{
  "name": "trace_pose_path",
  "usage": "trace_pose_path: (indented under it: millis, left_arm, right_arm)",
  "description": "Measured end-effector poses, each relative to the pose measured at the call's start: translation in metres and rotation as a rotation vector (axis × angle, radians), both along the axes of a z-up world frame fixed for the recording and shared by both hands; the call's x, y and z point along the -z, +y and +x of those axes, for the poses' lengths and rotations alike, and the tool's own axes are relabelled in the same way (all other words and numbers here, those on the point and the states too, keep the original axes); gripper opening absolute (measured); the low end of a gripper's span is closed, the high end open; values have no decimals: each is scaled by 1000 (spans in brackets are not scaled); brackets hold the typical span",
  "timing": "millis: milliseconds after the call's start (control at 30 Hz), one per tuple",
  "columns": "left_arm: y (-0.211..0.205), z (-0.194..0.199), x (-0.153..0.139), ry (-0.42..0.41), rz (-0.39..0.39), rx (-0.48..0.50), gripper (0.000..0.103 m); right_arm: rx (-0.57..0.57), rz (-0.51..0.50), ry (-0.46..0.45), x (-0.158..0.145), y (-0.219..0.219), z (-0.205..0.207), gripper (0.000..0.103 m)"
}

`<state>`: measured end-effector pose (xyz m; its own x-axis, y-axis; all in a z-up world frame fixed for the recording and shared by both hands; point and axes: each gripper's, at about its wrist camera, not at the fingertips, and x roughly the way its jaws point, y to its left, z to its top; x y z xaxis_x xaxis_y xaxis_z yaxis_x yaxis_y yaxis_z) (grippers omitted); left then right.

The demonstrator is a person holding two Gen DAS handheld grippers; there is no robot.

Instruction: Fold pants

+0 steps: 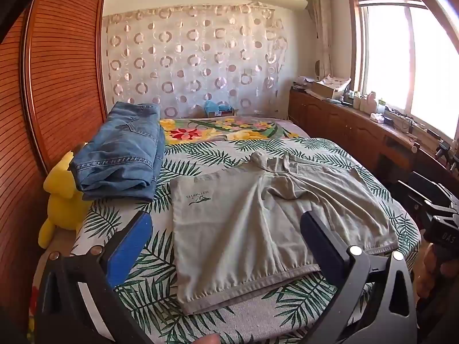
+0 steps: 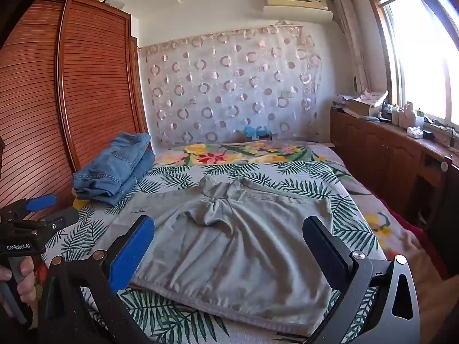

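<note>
pants [image 1: 258,229] near hem partly hidden behind gripper frames; printed logo too small to read. left gripper [image 1: 226,229] and right gripper [image 2: 229,235] tilted down over near hem, jaws wide apart, empty. pants flat on bed [image 1: 200,154], waistband far, hems near, long axis toward headboard. folded jeans [image 1: 120,152] left.

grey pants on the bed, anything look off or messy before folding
The grey pants lie mostly flat on the leaf-print sheet, but cloth is bunched into a rumpled ridge at the middle near the far edge. Nothing looks damaged or spilled.
</note>
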<state>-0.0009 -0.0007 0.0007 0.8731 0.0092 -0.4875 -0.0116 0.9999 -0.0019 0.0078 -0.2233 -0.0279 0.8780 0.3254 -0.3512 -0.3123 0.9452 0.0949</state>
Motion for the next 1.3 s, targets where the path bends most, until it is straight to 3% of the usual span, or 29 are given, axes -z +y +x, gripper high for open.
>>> trace_pose_path:
  millis: [1300]
  left_arm:
    - [6,-5,-8,-13,-20,-5,103]
  right_arm:
    - [-14,-1,-3,1,1,-1,103]
